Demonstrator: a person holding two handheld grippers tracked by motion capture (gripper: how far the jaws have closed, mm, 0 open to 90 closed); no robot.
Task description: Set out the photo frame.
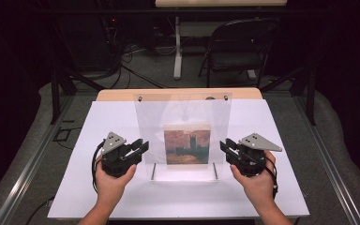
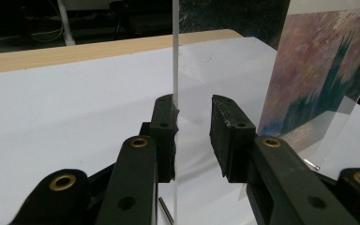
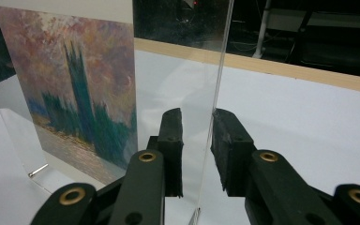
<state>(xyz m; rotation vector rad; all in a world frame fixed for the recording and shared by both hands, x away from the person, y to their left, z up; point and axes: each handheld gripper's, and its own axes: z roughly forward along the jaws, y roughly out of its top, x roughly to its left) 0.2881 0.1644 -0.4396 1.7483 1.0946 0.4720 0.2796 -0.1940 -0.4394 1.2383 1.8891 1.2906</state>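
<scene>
A clear acrylic panel (image 1: 183, 112) stands upright on metal foot pins (image 1: 153, 171) in the middle of the white tabletop (image 1: 122, 197). It holds a painted print (image 1: 187, 145) of a dark tower under a pink sky. My left gripper (image 1: 143, 147) is at the panel's left edge and my right gripper (image 1: 225, 146) at its right edge. In the left gripper view the panel edge (image 2: 174, 56) runs between the jaws of the left gripper (image 2: 193, 122), against one pad and clear of the other. In the right gripper view the panel edge (image 3: 218, 70) lies inside the right gripper (image 3: 197, 136), with a gap at one pad.
A wooden table edge (image 1: 178, 94) shows behind the white top. Beyond it stand a folding chair (image 1: 241, 47) and a white desk leg (image 1: 178, 47), with cables on the floor. Metal rails (image 1: 33, 168) flank the table on both sides.
</scene>
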